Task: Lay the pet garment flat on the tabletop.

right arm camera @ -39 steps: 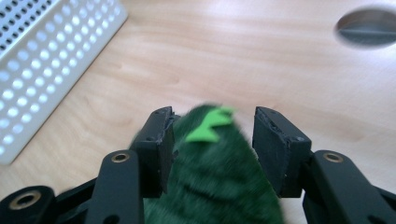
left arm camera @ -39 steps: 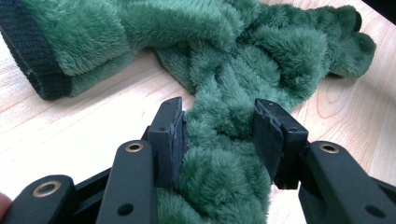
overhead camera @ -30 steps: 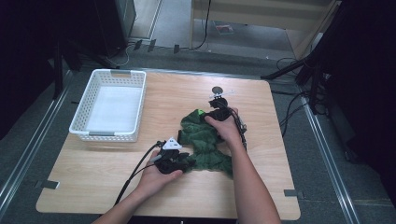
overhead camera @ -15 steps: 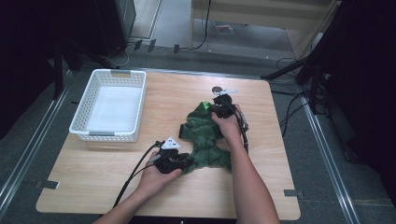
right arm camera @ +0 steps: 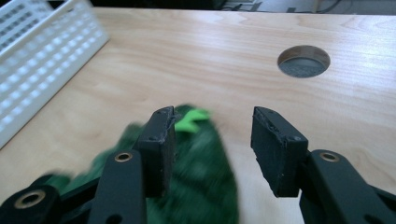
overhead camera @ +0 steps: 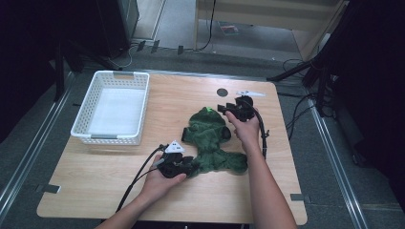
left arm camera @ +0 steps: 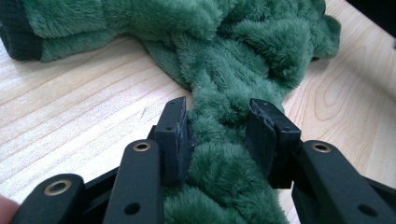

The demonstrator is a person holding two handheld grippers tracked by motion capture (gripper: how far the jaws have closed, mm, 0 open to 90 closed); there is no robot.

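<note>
Your left gripper (overhead camera: 184, 164) sits at the near end of the green fleece garment (overhead camera: 212, 140), which lies spread on the wooden table (overhead camera: 119, 186) to the right of the white basket (overhead camera: 112, 112). In the left gripper view, your jaws stand partly apart with a thick fold of the green pile (left arm camera: 219, 140) bunched between them; the left pad presses into the fabric and the right pad touches it, and they have just been opening a little. A dark ribbed cuff (left arm camera: 16, 32) shows at the far left of that view.

Your right gripper (overhead camera: 239, 109) is at the far end of the garment, near the round hole (overhead camera: 222, 92) in the tabletop. In the right gripper view, its jaws have just been opening and stand roughly half apart, with nothing clamped: the blurred green fabric (right arm camera: 201, 182) and a bright green tag (right arm camera: 191, 119) lie below and behind the left jaw. No writing can be read on the tag, the garment or the basket.
</note>
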